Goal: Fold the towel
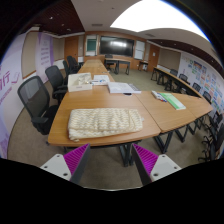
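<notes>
A cream knitted towel [104, 121] lies bunched and roughly folded on the near wooden table [80, 103], close to its front edge. My gripper [112, 160] is held well back from the table, below its front edge. Its two fingers with purple pads [74, 158] stand wide apart with nothing between them. The towel is beyond the fingers, ahead and slightly left of the gap.
Papers [80, 81] and a sheet [122, 88] lie further back on the table. A green book [172, 100] lies on the table to the right. Black office chairs [36, 98] stand along the left side. More tables run toward a far screen [114, 45].
</notes>
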The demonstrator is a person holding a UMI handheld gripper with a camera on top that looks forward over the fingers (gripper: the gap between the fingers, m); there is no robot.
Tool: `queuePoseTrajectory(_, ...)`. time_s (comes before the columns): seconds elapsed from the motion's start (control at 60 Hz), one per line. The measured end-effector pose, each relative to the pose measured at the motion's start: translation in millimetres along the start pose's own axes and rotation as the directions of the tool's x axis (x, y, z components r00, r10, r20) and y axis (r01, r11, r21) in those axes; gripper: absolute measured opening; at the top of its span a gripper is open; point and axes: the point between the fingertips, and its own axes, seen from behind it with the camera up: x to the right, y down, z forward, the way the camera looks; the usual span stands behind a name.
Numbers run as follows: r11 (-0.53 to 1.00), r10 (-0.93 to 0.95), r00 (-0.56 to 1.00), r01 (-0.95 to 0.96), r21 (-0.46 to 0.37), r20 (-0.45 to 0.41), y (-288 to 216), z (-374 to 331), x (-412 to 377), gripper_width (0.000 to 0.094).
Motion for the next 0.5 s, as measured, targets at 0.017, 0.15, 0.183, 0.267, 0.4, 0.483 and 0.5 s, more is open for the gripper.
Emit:
queuePoseTrajectory(0.017, 1.000, -0.004, 1.000, 0.004, -0.005, 0.010, -0.2, 5.1, -12.9, 0.0849)
queuePoseTrajectory(0.15, 1.000, -0.009, 0.995, 0.009, 0.003, 0.098, -18.1, 58.0, -104.7, 0.0849)
queuePoseTrajectory(0.183, 1.000, -0.006, 0.994, 0.006, 0.000, 0.112, -23.2, 71.2, -122.0, 0.0850)
queuePoseTrajectory(0.267, 1.000, -0.009, 0.990, 0.007, 0.018, 0.139, -40.9, 101.0, -156.8, 0.0853)
queuePoseTrajectory(0.4, 0.998, -0.061, 0.989, 0.063, -0.008, 0.132, -45.5, 161.9, -187.4, 0.0851)
queuePoseTrajectory(0.483, 0.996, -0.084, 0.988, 0.088, -0.032, 0.127, -40.7, 193.0, -198.8, 0.0828)
queuePoseTrajectory(0.5, 0.995, -0.088, 0.988, 0.094, -0.037, 0.124, -39.1, 198.2, -199.5, 0.0813)
